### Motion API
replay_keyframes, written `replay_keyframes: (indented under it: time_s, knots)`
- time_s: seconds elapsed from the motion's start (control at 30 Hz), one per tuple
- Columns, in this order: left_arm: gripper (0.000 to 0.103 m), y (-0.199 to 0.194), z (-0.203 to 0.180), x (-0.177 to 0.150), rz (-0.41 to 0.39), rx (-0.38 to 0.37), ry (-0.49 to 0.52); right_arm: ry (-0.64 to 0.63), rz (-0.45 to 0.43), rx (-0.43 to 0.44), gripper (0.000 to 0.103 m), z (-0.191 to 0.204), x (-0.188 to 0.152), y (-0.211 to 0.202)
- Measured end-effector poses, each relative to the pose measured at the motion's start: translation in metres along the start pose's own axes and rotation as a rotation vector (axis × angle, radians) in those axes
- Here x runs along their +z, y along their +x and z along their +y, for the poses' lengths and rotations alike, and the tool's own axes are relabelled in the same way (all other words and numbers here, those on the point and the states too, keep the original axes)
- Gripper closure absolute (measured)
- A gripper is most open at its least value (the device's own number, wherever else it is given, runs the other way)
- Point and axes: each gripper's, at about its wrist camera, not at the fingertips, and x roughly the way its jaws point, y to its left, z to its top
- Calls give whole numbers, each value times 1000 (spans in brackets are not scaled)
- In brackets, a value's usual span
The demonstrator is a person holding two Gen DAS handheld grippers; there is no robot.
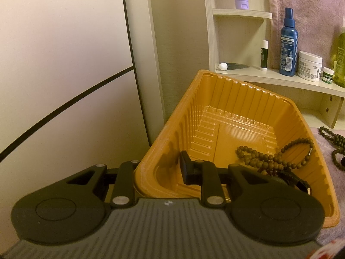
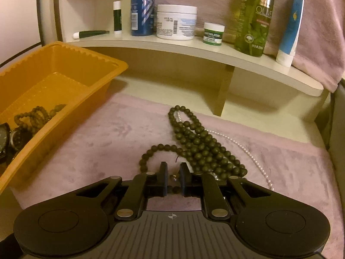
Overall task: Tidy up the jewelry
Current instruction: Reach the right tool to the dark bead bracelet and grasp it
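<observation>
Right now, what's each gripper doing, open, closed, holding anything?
Left gripper: jaws shut on the near wall of the orange tray.
Right gripper: jaws narrowly apart around the dark bead strand; a firm grip cannot be told.

Green bottle: "OLIVE"
Small green jar: "MENTHOLATUM LIP SALVE"
White jar: "KIEHL'S", "CREAM"

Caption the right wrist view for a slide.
Right gripper fingers straddle dark bead strand on pink towel; orange tray left.
</observation>
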Motion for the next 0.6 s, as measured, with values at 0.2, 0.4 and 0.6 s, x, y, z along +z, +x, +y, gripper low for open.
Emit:
replay_keyframes:
  time_s: [0.2,0.4,0.6]
  knots:
    - [81,-1,0,0,-2,1,0,35,-5,-26,89,0,-4,-7]
    - [81,0,-1,0,-1,2,1,35,-13,-53,91,4,-4,-6]
    - [81,0,-1,0,0,2,1,48,-39,-32,94,3,-5,-10]
